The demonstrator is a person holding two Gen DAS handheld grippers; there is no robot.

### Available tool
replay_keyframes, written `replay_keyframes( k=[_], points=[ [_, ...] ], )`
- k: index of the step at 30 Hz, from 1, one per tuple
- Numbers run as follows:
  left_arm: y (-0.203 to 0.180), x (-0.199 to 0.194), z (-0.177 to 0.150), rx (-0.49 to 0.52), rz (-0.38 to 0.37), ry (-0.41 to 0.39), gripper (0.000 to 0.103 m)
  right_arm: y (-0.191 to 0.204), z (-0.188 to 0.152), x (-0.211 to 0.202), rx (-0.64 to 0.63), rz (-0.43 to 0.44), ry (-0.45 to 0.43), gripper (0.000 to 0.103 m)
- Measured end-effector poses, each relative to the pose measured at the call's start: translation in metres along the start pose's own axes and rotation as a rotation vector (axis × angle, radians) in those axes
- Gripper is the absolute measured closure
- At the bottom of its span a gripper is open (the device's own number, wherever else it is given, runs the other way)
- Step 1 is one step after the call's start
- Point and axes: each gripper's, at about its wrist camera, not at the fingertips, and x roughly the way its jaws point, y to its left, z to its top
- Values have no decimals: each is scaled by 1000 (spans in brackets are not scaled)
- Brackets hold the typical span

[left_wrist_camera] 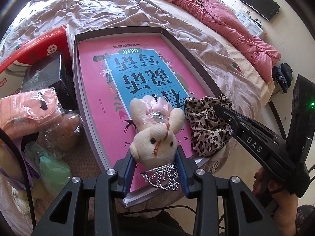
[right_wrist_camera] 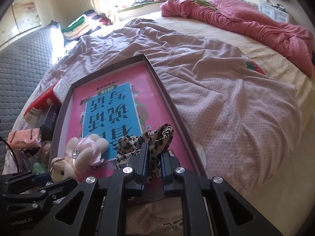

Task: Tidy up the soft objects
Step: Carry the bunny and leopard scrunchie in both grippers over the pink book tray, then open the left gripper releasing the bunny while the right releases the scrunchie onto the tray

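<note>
A cream plush bunny [left_wrist_camera: 155, 137] with a pink bow and a silver bead crown [left_wrist_camera: 163, 177] lies on a pink and blue book [left_wrist_camera: 122, 68] inside a shallow dark tray [left_wrist_camera: 118, 32] on the bed. My left gripper [left_wrist_camera: 153, 151] is shut on the bunny's head, its blue pads pressing both sides. A leopard-print scrunchie [left_wrist_camera: 204, 129] sits just right of the bunny on the book. My right gripper [right_wrist_camera: 154, 149] has its narrow jaws on the scrunchie [right_wrist_camera: 155, 135], whose cloth fills the gap. The right wrist view shows the bunny [right_wrist_camera: 63, 169] at lower left.
Left of the tray lie a red box [left_wrist_camera: 35, 45], a black box [left_wrist_camera: 45, 74], bagged pink cloth [left_wrist_camera: 23, 106] and a green bundle [left_wrist_camera: 51, 167]. A crumpled pink quilt [left_wrist_camera: 226, 23] lies far right on the bed sheet [right_wrist_camera: 226, 102]. A hand [left_wrist_camera: 263, 182] holds the right gripper.
</note>
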Motion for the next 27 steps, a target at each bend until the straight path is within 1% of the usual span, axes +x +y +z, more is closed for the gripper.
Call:
replay_keyframes(
  k=[3, 4, 6, 13, 14, 17, 20, 23, 27],
  points=[
    [1, 1, -1, -7, -6, 10, 63, 0, -1, -1, -3, -21, 1, 79],
    [1, 1, -1, -8, -6, 12, 63, -1, -1, -2, -2, -25, 1, 77],
    [2, 2, -1, -10, -6, 18, 63, -2, -2, -3, 0, -33, 0, 75],
    [3, 3, -3, -19, 0, 25, 62, -1, -1, -10, -31, -81, -3, 73],
    [4, 3, -3, -22, 0, 28, 62, 0, -1, -11, -33, -84, -4, 72],
    [5, 2, -5, -23, 3, 36, 61, 0, 0, -15, -40, -93, -9, 65],
    [5, 0, -8, -19, 16, 43, 59, -1, 0, -19, -33, -97, -3, 63],
    [5, -1, -10, -17, 18, 48, 58, -3, 2, -25, -31, -102, -9, 61],
    [1, -4, -12, 2, 27, 44, 52, -7, 5, -36, -29, -111, -30, 58]
  ],
)
